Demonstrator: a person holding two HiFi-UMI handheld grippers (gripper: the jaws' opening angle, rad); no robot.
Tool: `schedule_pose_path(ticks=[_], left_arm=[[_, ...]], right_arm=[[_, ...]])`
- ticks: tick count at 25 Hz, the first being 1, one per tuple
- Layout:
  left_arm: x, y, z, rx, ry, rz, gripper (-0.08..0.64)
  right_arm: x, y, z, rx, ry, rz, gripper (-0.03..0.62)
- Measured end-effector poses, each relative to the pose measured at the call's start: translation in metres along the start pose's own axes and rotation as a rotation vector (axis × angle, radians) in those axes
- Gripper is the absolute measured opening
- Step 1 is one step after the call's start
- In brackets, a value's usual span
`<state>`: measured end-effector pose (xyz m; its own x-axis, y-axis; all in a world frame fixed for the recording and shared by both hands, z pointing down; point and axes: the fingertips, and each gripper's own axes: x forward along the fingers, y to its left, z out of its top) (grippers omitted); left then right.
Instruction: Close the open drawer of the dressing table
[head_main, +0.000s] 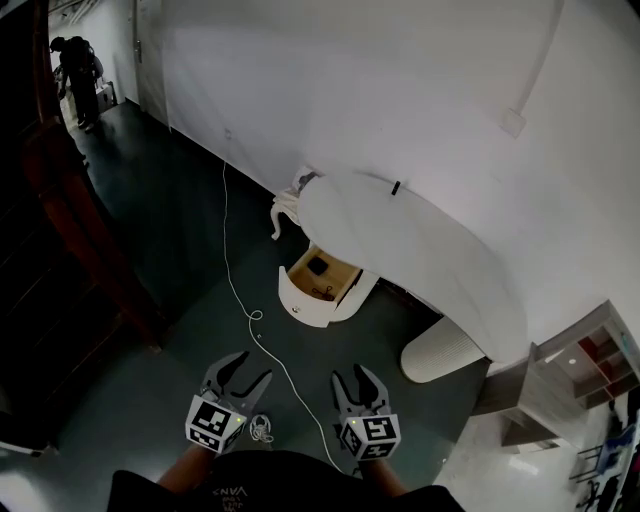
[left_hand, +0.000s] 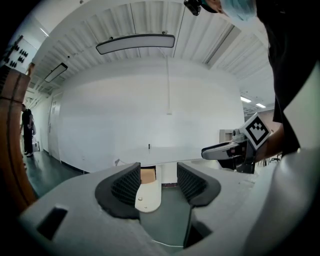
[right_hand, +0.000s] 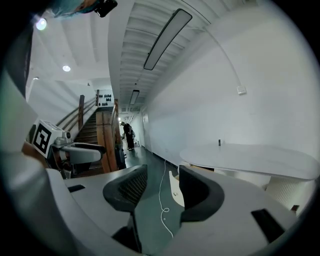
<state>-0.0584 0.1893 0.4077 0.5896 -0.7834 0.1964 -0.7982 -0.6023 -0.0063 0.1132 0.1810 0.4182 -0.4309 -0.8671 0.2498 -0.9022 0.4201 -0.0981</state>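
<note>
A white dressing table (head_main: 420, 250) with a curved top stands against the wall. Its drawer (head_main: 322, 285) is pulled out toward me, with a wooden inside and a small dark object in it. The rounded white drawer front (left_hand: 149, 195) shows between the left jaws, and a slice of the drawer front (right_hand: 176, 190) shows between the right jaws. My left gripper (head_main: 244, 367) and right gripper (head_main: 360, 383) are held low near my body, well short of the drawer. Both are open and empty.
A white cable (head_main: 240, 290) runs across the dark floor from the wall toward my feet. A wooden staircase (head_main: 70, 220) rises at the left. A person (head_main: 80, 75) stands far down the corridor. A ribbed white stool (head_main: 438, 355) and a shelf unit (head_main: 590, 360) stand at the right.
</note>
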Motion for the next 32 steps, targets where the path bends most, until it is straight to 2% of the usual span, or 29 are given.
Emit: schedule_pose_path(ticks=[5, 8, 11, 14, 16, 25, 29, 32], left_arm=[[0.018, 0.053, -0.005, 0.005, 0.042, -0.029, 0.221], [0.029, 0.075, 0.0, 0.018, 0.023, -0.051, 0.221], [0.04, 0.099, -0.003, 0.017, 0.021, -0.041, 0.221], [0.05, 0.105, -0.007, -0.018, 0.051, -0.051, 0.221], [0.058, 0.106, -0.009, -0.014, 0.047, -0.059, 0.221], [0.101, 0.131, -0.022, -0.053, 0.072, 0.004, 0.221], [0.128, 0.141, -0.027, -0.03, 0.046, 0.05, 0.221], [0.151, 0.143, -0.034, -0.028, 0.058, 0.062, 0.221]], right_arm=[[0.047, 0.001, 0.012, 0.015, -0.008, -0.053, 0.184], [0.065, -0.002, 0.014, 0.029, -0.012, -0.092, 0.184], [0.08, -0.004, 0.018, 0.044, -0.015, -0.119, 0.184], [0.088, -0.01, 0.02, 0.042, -0.008, -0.13, 0.184], [0.095, -0.017, 0.019, 0.046, 0.002, -0.136, 0.184], [0.146, -0.052, 0.022, 0.032, 0.025, -0.086, 0.184], [0.167, -0.069, 0.026, 0.019, 0.037, -0.048, 0.184], [0.182, -0.081, 0.025, 0.011, 0.054, -0.018, 0.184]])
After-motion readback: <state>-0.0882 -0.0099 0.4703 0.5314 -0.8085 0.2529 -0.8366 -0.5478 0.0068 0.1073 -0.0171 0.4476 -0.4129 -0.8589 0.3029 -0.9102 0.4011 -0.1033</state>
